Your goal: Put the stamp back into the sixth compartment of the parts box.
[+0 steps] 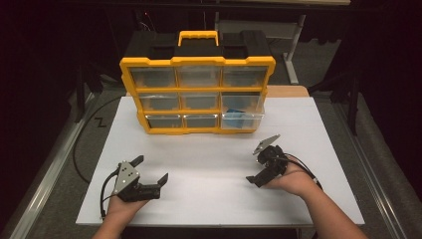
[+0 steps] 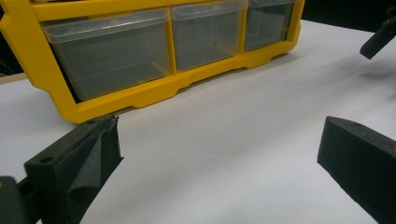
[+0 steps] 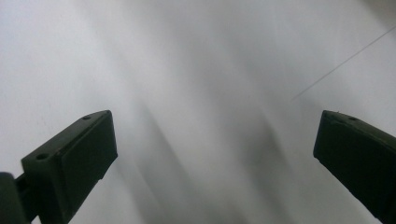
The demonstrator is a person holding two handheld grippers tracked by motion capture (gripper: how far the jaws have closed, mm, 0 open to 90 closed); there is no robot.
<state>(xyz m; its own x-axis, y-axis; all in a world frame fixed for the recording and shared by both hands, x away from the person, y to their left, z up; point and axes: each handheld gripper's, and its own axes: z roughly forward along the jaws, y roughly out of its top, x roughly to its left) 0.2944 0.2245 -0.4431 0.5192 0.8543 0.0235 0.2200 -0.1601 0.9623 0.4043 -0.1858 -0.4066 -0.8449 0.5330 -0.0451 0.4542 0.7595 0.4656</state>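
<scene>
The yellow organizer [image 1: 197, 94] is standing upright near the far edge of the white surface [image 1: 214, 169], roughly centred between the left and right edges, with its front of clear drawers facing the person. It is carrying three rows of three drawers under a black top with a yellow handle [image 1: 198, 36]. The bottom right drawer [image 1: 242, 121] is holding something blue; what it is cannot be told. In the left gripper view the bottom row of drawers [image 2: 154, 46] is looking closed within the yellow frame.

The left tool [image 1: 152, 170] is sitting near the front left corner of the surface, held in the person's left hand [image 1: 122, 205], its jaws spread wide apart and holding nothing, well apart from the organizer. In its own view the left tool [image 2: 215, 158] is pointing toward the organizer's lower row, with bare surface between the jaws.

The right tool [image 1: 261, 162] is sitting toward the front right of the surface, held in the right hand [image 1: 293, 181], its jaws likewise spread wide and empty. In its own view the right tool [image 3: 215, 149] is looking down at bare white surface.
</scene>
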